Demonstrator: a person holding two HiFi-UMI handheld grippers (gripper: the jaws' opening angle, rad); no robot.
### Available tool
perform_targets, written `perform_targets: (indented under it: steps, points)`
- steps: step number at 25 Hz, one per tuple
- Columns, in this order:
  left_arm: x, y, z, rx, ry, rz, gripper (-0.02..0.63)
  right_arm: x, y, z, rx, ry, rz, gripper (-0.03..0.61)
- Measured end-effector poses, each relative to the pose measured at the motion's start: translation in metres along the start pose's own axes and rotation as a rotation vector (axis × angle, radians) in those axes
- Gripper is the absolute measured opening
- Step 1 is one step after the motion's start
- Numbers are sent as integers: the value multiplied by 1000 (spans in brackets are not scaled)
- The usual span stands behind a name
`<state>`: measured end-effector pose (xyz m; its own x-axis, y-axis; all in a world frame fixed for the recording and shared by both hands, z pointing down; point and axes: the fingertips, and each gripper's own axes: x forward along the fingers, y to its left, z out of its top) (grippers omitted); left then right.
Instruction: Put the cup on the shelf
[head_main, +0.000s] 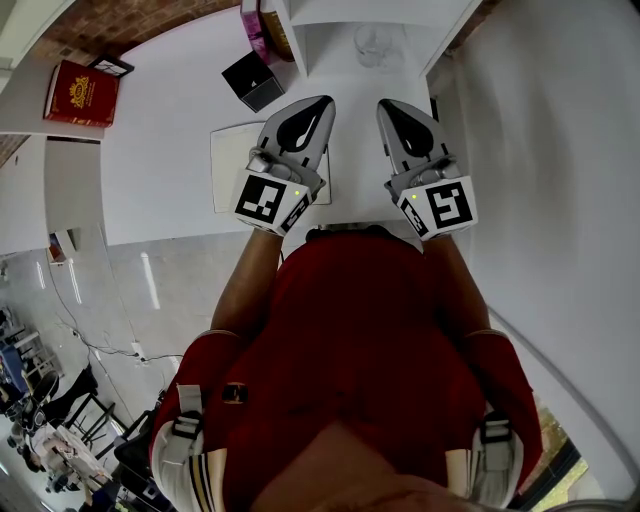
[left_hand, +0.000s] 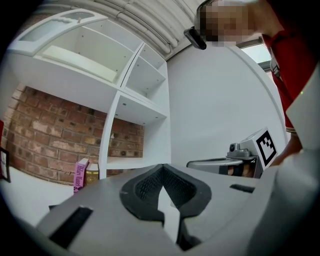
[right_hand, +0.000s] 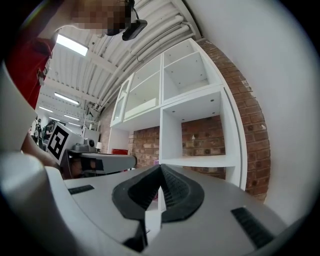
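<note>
Two grey plastic grippers, the left gripper (head_main: 322, 103) and the right gripper (head_main: 386, 105), are clenched empty, their ribbed black pads meeting at a point. One clear glass cup (head_main: 368, 45) stands just ahead of them in the smooth white shelf (head_main: 325, 52). One black box (head_main: 253, 80) sits ahead-left.
</note>
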<state>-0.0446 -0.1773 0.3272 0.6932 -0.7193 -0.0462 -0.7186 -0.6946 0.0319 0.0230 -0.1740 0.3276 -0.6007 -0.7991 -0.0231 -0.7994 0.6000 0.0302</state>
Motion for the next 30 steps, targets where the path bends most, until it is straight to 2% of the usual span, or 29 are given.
perform_targets:
  steps: [7,30]
  points:
    - [-3,-4,1,3,-10,4,5,-11,-1,-4,5,-3,-19,-3]
    - [1,1,-3,8,5,5,5,-6,-2,-13,8,18,-2,-3]
